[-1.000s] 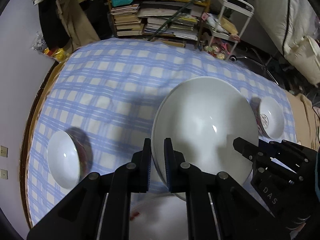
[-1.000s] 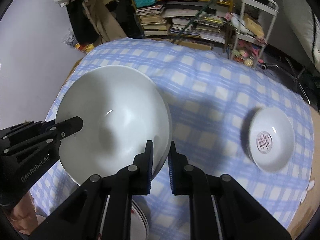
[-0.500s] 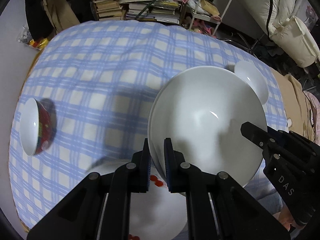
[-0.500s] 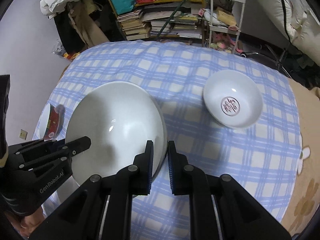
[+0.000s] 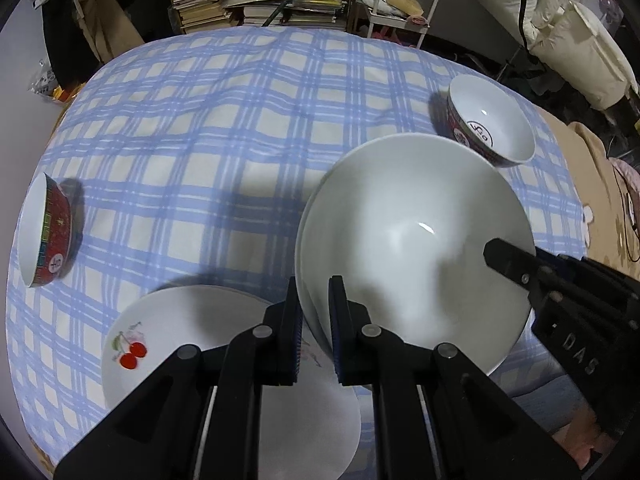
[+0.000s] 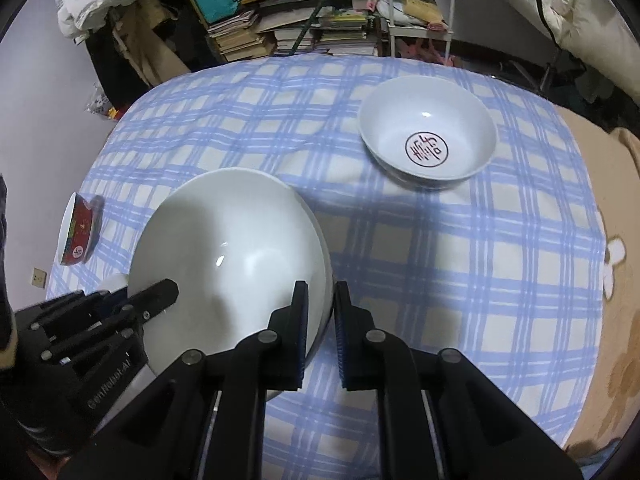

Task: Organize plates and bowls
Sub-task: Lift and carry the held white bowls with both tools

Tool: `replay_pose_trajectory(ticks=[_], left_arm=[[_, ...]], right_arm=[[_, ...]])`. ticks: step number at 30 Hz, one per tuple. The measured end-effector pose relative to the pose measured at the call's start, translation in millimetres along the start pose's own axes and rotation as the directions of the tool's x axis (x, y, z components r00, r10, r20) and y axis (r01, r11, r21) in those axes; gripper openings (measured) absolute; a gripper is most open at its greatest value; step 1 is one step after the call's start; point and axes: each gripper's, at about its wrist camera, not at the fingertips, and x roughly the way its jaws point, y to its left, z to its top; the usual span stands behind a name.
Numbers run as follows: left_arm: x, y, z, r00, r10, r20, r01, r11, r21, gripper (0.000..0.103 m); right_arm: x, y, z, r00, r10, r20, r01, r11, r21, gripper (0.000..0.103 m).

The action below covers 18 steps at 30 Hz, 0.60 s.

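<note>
Left wrist view: large white bowl rim clamped in left tool

Blue checked tablecloth, cherry plate, two small bowls

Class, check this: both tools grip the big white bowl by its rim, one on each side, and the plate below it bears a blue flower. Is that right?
One thing is wrong. The plate bears red cherries, not a blue flower, as the left wrist view shows. The rest stands: the left tool and right tool each grip the big white bowl by its rim, on opposite sides.
</note>
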Motion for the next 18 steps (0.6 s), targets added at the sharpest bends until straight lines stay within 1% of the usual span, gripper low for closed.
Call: replay_pose_trajectory(ticks=[4,7,10,18], left_arm=[[8,-5,0,1.000,0.000,-0.015,0.000,1.000,-0.001,0.012],[9,-8,-2,1.000,-0.006,-0.017,0.006,1.000,0.004,0.012],[9,-9,-3,1.000,-0.007,-0.018,0.007,1.000,0.010,0.012],[10,-9,-6,0.999,-0.026,-0.019,0.026,1.000,0.011,0.012]], right_arm=[[3,-1,-2,0.999,-0.036,0.003,0.036,0.999,-0.006,0.014],[7,-2,-5,0.998,-0.057,-0.012,0.057,0.998,-0.007,0.014],[11,-6,-8,0.998,-0.061,-0.036,0.061,0.998,0.009,0.014],[12,-9,-11,0.997,-0.066,-0.048,0.068,0.997,0.025,0.014]])
